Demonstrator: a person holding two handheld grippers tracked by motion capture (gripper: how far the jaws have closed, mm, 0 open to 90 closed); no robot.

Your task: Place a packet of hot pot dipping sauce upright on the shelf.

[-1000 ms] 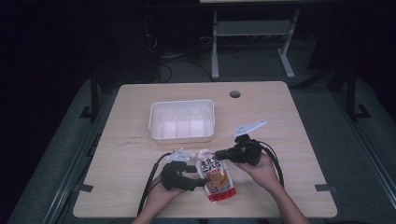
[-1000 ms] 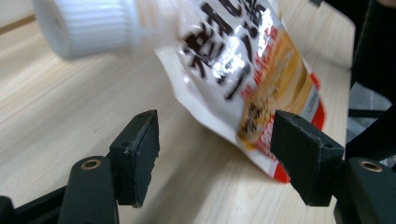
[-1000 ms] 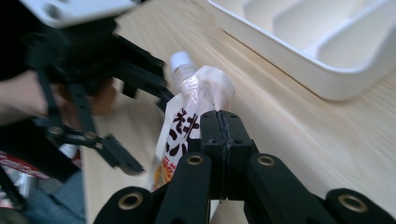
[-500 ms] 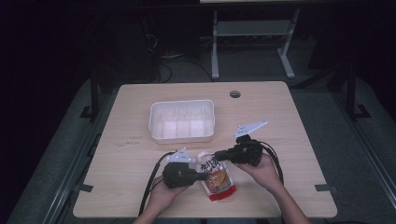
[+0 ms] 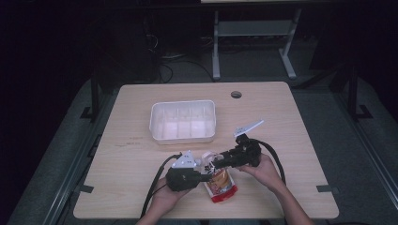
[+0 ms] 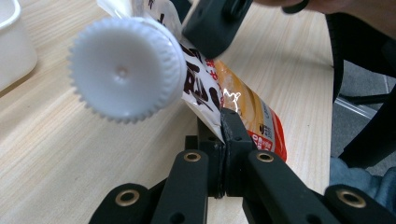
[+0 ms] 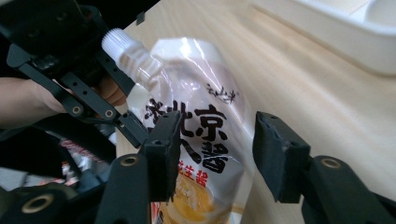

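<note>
A spouted pouch (image 5: pixel 221 183) with black lettering and an orange-red bottom lies on the table near its front edge. Its white ribbed cap (image 6: pixel 127 69) points toward the left gripper's camera. My left gripper (image 5: pixel 206 176) is shut on the pouch's side edge (image 6: pixel 210 116), with the jaws pressed together on the film. My right gripper (image 7: pixel 215 140) has just been opening. Its pads (image 7: pixel 275 154) stand apart on either side of the pouch (image 7: pixel 196 116) without pressing on it. The left gripper's jaws (image 7: pixel 127 125) also appear in the right gripper view, pinching the pouch below the spout (image 7: pixel 123 45).
A white divided bin (image 5: pixel 183 121) stands on the wooden table (image 5: pixel 291 122) behind the grippers. A round cable hole (image 5: pixel 236 94) sits near the far edge. Black cables trail from both grippers toward the front edge.
The left gripper moved in from the left and shut on the pouch's edge. The right gripper's jaws came apart and released the pouch.
</note>
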